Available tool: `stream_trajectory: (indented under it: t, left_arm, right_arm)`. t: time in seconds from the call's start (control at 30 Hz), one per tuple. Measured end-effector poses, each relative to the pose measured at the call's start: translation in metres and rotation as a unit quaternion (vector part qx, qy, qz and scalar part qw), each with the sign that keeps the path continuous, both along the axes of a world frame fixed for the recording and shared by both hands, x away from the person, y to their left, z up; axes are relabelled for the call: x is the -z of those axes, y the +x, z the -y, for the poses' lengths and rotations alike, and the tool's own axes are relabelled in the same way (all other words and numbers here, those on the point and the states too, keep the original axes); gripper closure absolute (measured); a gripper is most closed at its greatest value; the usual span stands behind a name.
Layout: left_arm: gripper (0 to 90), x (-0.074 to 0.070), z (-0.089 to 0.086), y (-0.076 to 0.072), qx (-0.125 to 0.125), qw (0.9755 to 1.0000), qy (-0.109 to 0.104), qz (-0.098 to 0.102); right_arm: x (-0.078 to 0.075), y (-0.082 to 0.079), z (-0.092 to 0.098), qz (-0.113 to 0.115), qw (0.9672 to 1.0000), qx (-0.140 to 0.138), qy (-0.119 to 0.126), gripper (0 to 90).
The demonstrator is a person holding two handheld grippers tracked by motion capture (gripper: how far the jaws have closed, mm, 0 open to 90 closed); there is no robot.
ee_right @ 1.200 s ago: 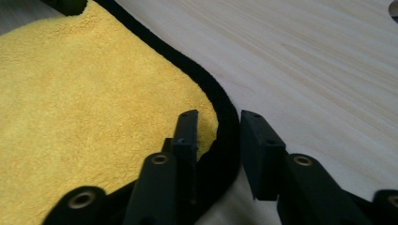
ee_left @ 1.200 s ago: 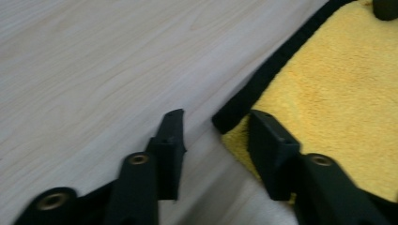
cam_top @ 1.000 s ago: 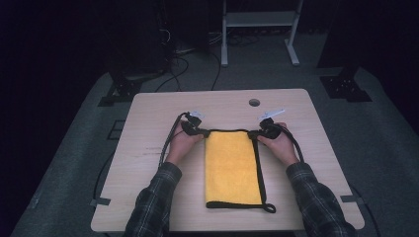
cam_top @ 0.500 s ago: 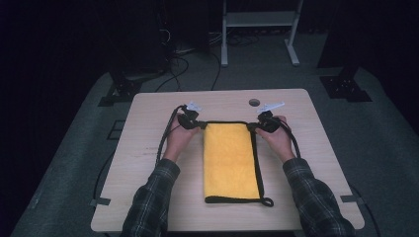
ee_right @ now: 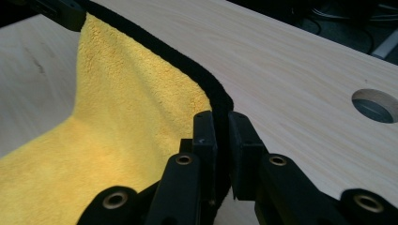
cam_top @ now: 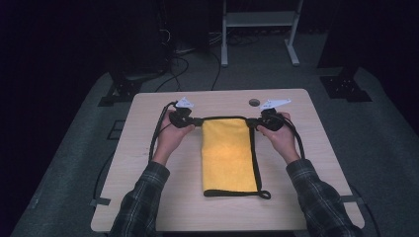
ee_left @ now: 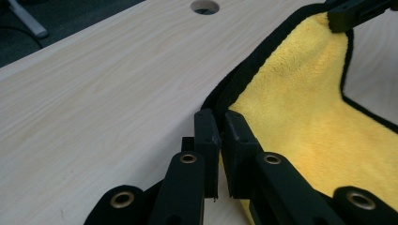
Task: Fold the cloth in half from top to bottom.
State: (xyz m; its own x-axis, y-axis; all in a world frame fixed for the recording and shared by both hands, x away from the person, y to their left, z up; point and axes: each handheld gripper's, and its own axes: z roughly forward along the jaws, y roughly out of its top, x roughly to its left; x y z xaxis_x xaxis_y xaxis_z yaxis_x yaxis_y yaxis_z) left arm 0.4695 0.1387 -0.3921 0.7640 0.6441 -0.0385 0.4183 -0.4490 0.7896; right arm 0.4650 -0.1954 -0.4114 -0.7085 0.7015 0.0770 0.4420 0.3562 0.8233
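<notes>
A yellow cloth [cam_top: 228, 158] with a black hem lies folded lengthwise in the middle of the wooden table [cam_top: 148, 207]. Its far end is lifted off the wood and stretched between the two grippers. My left gripper [cam_top: 193, 121] is shut on the far left corner of the yellow cloth [ee_left: 300, 112], the black hem pinched between its jaws. My right gripper [cam_top: 253, 122] is shut on the far right corner of the yellow cloth [ee_right: 117, 122] in the same way. The near end still rests on the table, a small black loop [cam_top: 265, 194] at its right corner.
A round cable hole [cam_top: 254, 102] sits in the table just beyond the right gripper. Black cables trail from both grippers over the table's sides. Behind the table stand dark equipment stands and a white frame [cam_top: 257, 19] on the carpet.
Both hands have risen and moved away from me, lifting the cloth's far edge off the table and pulling it taut between them. The near end has stayed down.
</notes>
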Motion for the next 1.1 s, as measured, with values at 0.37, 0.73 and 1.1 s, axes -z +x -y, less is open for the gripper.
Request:
stream_trajectory:
  t: [0.37, 0.73, 1.1]
  left_arm:
    - [85.3, -0.003, -0.006, -0.047, 0.032, 0.9985, -0.044, -0.005]
    - [85.3, 0.012, -0.011, -0.089, 0.053, 0.9973, -0.045, -0.024]
    - [85.3, 0.031, -0.013, -0.121, 0.073, 0.9949, -0.039, -0.058]
  right_arm:
    - [0.002, -0.037, 0.013, -0.007, 0.9985, -0.033, 0.042, 81.6]
    - [0.012, -0.079, 0.020, -0.025, 0.9965, -0.062, 0.049, 81.3]
    - [0.029, -0.111, 0.018, -0.043, 0.9956, -0.075, 0.036, 81.0]
